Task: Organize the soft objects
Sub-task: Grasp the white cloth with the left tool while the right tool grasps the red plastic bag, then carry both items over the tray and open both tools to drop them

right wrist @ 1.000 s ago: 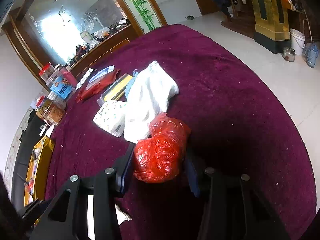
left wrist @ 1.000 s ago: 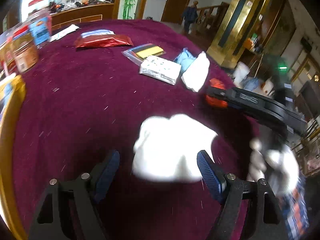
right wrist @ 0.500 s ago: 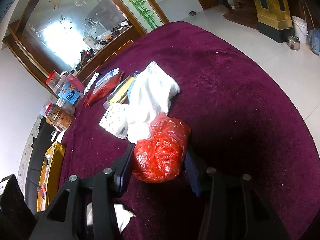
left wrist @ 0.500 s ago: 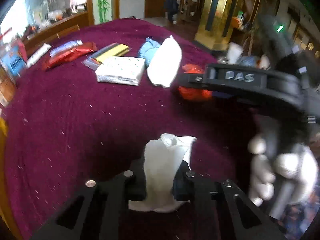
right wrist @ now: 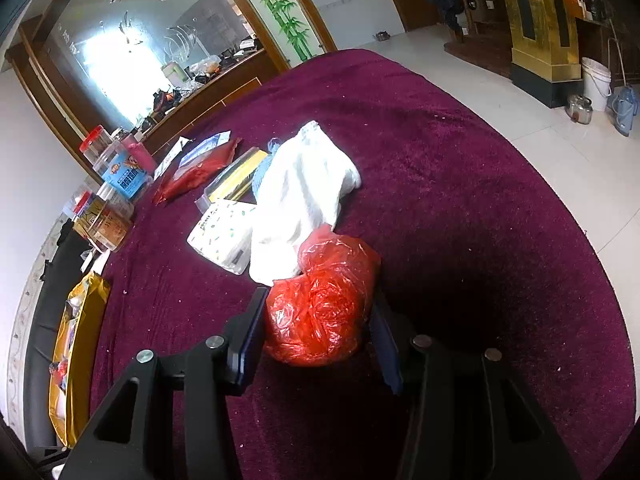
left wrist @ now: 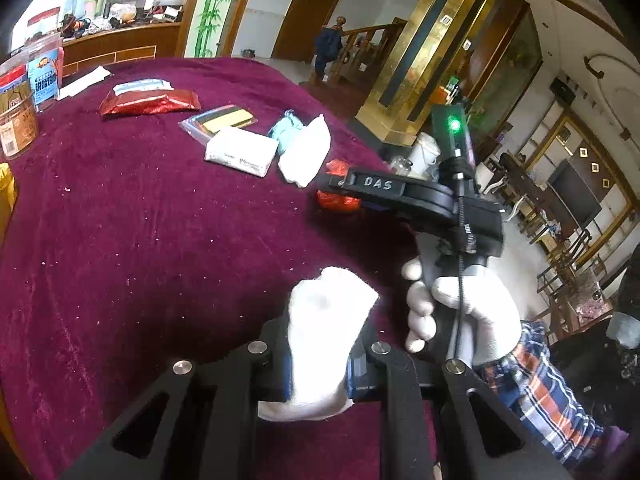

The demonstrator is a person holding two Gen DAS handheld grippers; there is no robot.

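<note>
Lifted since before, white cloth (left wrist: 320,344) pinched by left gripper (left wrist: 318,364); right gripper (right wrist: 320,320), marked "DAS", fingers squeezing red bag (right wrist: 320,304) mid-frame

A large hall, perhaps a restaurant or hotel lobby, is suggested: gilded pillars (left wrist: 436,52) at 1 o'clock, a wooden staircase (right wrist: 460,4), tiled floor (right wrist: 560,152), and a velvet-covered round desk (right wrist: 460,208).
</note>
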